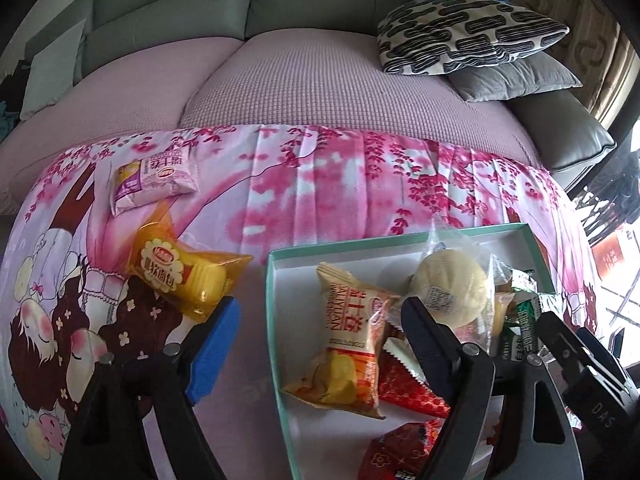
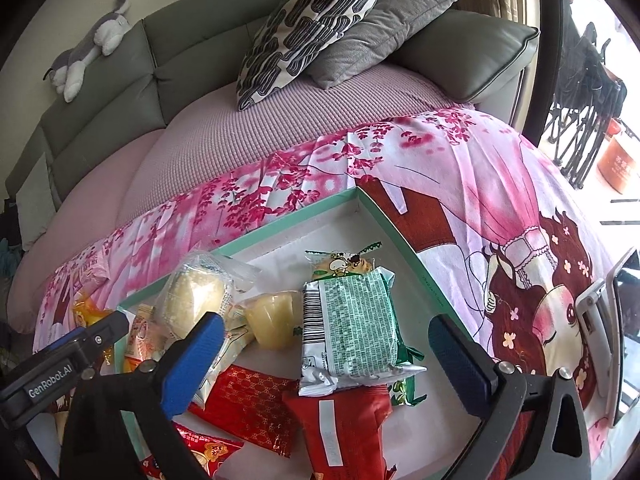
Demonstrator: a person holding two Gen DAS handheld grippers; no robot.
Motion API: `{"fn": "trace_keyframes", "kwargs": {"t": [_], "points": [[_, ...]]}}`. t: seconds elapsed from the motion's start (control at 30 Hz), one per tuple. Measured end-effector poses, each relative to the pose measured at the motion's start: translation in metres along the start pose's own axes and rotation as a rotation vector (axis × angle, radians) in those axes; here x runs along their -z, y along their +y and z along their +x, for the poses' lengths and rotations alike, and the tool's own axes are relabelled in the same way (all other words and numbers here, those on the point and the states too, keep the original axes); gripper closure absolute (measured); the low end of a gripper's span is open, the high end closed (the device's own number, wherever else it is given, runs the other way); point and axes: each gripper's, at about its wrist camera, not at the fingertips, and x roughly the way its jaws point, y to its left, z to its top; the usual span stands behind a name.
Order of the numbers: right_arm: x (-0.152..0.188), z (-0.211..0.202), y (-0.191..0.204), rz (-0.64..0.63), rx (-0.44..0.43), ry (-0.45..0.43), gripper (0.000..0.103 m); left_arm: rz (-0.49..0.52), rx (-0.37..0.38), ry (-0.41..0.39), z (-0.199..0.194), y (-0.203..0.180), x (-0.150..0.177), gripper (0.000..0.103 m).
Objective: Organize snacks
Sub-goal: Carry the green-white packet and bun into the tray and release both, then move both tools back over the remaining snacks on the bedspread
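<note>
Yellow bun pack: outside box, just ahead-left of left tongs, nearer; both tongs held wide, empty.

Mint-green box with white inside. Cloth was pink floral with cartoon girls. Yellow snack pack, purple-pink pack, green-white wrapper, red packets. Black-and-cream squiggle pillow on plain grey pillow.
</note>
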Motion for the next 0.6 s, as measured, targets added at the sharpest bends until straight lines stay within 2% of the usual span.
{"fn": "trace_keyframes", "kwargs": {"t": [0.23,0.53,0.57,0.6], "points": [[-0.001,-0.013,0.016,-0.04,0.001,-0.018,0.0,0.0,-0.054,-0.009,-0.004,0.02,0.011,0.02],[0.003,-0.026,0.056,-0.12,-0.076,-0.048,0.0,-0.082,-0.101,-0.008,-0.008,0.066,0.021,0.02],[0.004,-0.026,0.06,-0.129,-0.084,-0.045,0.0,-0.093,-0.108,-0.008,-0.008,0.07,0.023,0.019],[0.005,-0.025,0.064,-0.135,-0.088,-0.042,0.0,-0.105,-0.116,-0.008,-0.009,0.076,0.024,0.015]]}}
